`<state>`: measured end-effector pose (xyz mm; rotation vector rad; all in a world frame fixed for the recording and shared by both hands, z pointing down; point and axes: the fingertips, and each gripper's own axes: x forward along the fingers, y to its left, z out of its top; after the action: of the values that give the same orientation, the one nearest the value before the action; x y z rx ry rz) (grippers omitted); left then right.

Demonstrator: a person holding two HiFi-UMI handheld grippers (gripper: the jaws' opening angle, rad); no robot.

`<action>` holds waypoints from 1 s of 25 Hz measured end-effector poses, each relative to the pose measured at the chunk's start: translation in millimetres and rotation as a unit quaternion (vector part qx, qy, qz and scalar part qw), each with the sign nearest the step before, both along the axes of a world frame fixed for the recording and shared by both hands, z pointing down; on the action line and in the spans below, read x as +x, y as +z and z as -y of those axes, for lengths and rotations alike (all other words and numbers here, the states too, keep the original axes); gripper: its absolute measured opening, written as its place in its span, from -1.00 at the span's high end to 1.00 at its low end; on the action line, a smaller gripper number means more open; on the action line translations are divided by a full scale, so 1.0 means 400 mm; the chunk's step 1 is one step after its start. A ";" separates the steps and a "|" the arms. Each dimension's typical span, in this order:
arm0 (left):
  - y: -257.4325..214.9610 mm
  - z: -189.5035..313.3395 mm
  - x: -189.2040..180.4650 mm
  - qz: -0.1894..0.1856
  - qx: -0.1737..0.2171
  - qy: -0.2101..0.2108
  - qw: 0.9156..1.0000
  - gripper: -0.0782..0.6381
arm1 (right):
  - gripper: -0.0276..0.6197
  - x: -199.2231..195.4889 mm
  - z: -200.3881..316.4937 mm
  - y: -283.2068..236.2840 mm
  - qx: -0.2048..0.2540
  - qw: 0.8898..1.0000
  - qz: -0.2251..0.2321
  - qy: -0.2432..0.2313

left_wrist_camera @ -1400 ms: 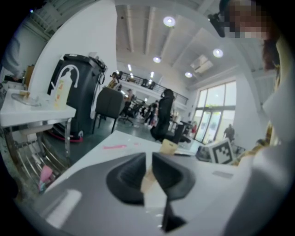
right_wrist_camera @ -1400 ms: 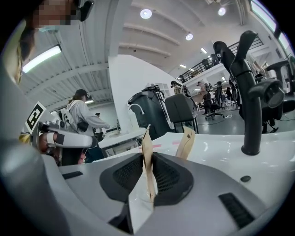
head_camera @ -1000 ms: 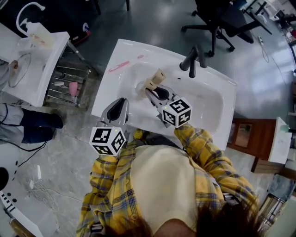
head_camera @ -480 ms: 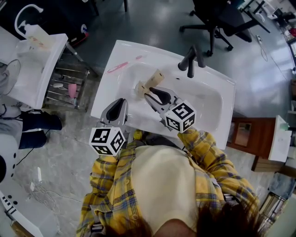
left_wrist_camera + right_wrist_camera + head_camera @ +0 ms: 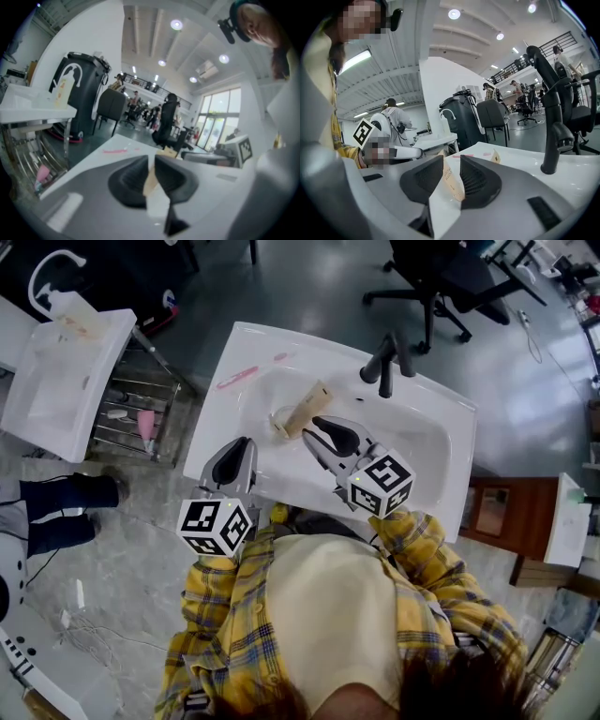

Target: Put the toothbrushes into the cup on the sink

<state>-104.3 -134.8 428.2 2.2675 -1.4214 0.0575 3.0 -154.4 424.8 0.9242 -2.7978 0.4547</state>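
Seen from above, I stand at a white ceramic sink (image 5: 217, 427) with a black faucet (image 5: 384, 364) at its back.

A tan paper cup (image 5: 302, 411) lies on its side in the basin, towards the left. A slim pink plastic toothbrush (image 5: 239, 377) lies flat on the back-left rim, well apart from the cup. A smaller pink thing (image 5: 281, 356) sits near it, too small for me to name.

I judge the cup to be very light and thin-walled. It would roll or crush easily, so it wants a gentle hold across its body, near the stiffer rim. The toothbrush looks light and stiff, but it is slim and lies flat on slick ceramic. I would pinch it across the middle of the handle.

Both my arms, in yellow plaid sleeves, are held low in front of my body.

My right gripper (image 5: 321, 425) reaches over the basin and points up-left, its tips just beside the cup. Its jaws stand moderately apart and press on nothing. In the right gripper view the cup shows through the gap.

My left gripper (image 5: 244, 444) hovers over the front-left rim and points towards the back. Its jaws are narrow, with only a thin slit between them, and nothing is held.
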 end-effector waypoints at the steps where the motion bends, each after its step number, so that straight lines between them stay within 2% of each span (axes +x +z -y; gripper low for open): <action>1: -0.006 0.001 0.000 0.000 0.002 0.001 1.000 0.67 | 0.64 0.006 0.000 -0.008 -0.001 1.000 0.000 0.005; 6: -0.035 0.006 -0.001 -0.002 0.011 0.000 1.000 0.67 | 0.66 0.035 0.001 -0.042 -0.009 0.999 -0.002 0.031; 13: -0.054 0.011 -0.002 -0.004 0.020 -0.003 1.000 0.67 | 0.82 0.073 -0.002 -0.077 -0.012 0.998 0.003 0.068; 25: -0.069 0.005 0.014 0.007 0.015 -0.001 1.000 0.67 | 0.87 0.090 -0.019 -0.099 -0.009 0.997 0.006 0.082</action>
<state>-98.8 -137.0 400.4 2.2943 -1.4407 0.0505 39.0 -146.8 385.2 1.1574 -2.7347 0.5079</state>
